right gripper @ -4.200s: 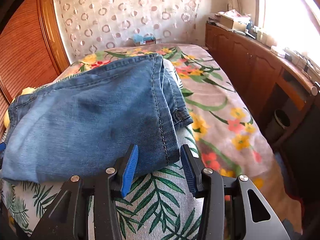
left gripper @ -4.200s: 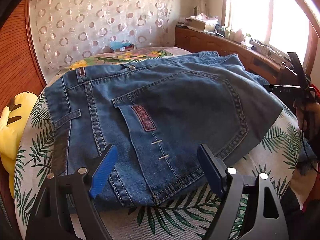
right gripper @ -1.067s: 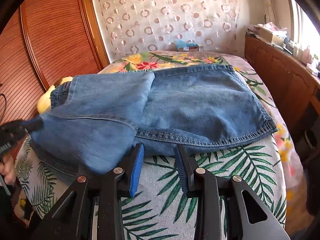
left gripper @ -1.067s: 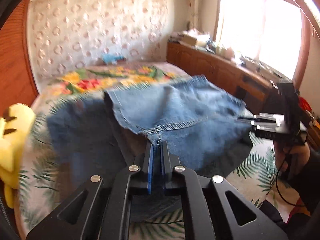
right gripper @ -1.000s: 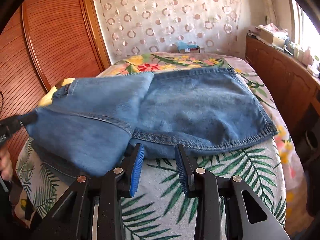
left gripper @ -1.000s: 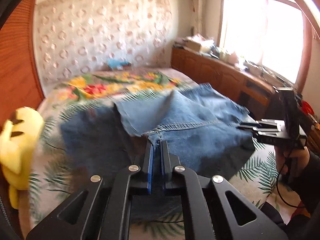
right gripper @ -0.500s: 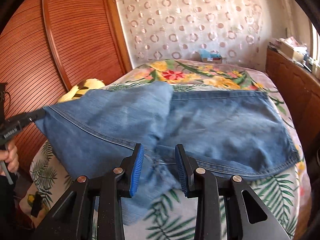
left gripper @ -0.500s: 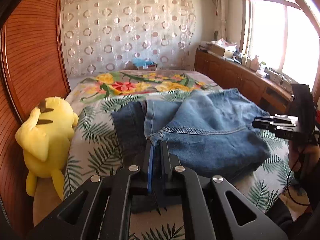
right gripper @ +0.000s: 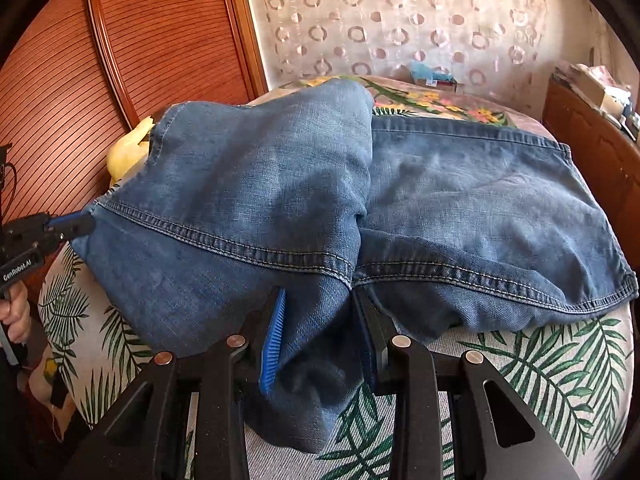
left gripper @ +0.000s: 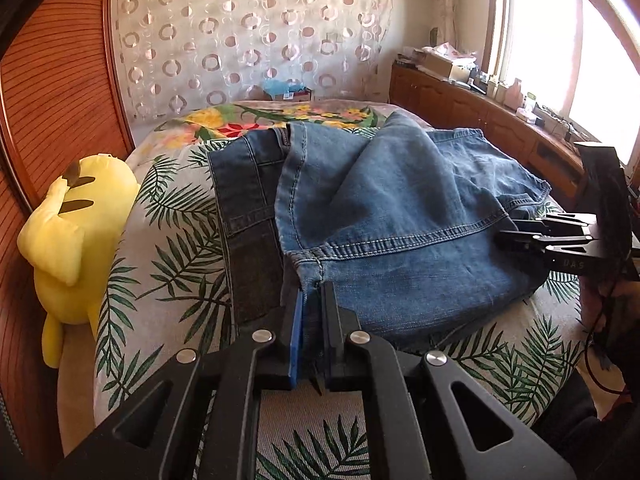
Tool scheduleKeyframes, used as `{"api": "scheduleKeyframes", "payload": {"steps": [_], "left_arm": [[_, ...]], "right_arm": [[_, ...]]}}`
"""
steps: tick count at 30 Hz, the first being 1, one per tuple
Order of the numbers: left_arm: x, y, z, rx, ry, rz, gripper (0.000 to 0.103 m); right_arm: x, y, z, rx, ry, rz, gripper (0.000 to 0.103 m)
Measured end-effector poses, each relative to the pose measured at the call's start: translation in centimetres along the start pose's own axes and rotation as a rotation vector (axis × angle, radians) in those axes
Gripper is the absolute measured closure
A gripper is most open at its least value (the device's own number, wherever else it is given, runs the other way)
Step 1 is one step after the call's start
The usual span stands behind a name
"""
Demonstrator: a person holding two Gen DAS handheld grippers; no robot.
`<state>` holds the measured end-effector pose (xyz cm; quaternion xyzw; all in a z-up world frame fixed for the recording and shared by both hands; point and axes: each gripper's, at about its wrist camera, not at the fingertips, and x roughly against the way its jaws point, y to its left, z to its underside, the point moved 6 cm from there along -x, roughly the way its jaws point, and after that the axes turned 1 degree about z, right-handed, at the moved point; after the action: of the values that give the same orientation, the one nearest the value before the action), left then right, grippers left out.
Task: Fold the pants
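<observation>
Left gripper (left gripper: 311,300) clamped on jeans (left gripper: 400,216) hem; right gripper (right gripper: 320,328) half-open around bunched denim. Heavy, limp cloth, probably; best held by stitched seams.

Black tongs (left gripper: 312,300) — blue ribbed pads (right gripper: 274,336), silver screws.

Home bedroom: bed (left gripper: 168,240), plush toy (left gripper: 76,236), curtain (left gripper: 240,40).
</observation>
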<state>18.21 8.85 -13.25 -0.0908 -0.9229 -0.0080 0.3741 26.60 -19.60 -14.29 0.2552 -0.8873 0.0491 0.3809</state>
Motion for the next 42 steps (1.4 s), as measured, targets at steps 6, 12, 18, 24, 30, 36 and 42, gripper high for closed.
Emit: {"api": "scheduleKeyframes", "payload": {"steps": [6, 12, 18, 24, 30, 36, 42], "left_arm": [[0.8, 0.3, -0.9, -0.006, -0.020, -0.001, 0.084], [1.5, 0.6, -2.4, -0.006, -0.058, 0.004, 0.053], [0.0, 0.4, -5.0, -0.033, -0.061, -0.004, 0.053], [-3.1, 0.2, -7.6, -0.062, -0.034, 0.000, 0.054], [-6.6, 1.2, -9.5, -0.062, 0.010, -0.036, 0.057], [-8.2, 2.0, -9.5, -0.049, 0.052, -0.062, 0.096], [-5.0, 2.2, -10.5, -0.060, -0.025, -0.078, 0.101]], "right_arm": [[1.5, 0.4, 0.3, -0.021, -0.041, -0.004, 0.069], [1.6, 1.1, 1.6, -0.027, -0.061, 0.026, 0.069], [0.9, 2.1, 2.4, -0.022, -0.064, 0.051, 0.069], [1.2, 2.8, 2.5, -0.024, -0.086, 0.057, 0.069], [1.2, 3.0, 3.0, -0.025, -0.094, 0.055, 0.069], [1.3, 2.8, 2.9, -0.043, -0.100, 0.039, 0.069], [1.2, 2.6, 2.8, -0.055, -0.104, 0.033, 0.069]]}}
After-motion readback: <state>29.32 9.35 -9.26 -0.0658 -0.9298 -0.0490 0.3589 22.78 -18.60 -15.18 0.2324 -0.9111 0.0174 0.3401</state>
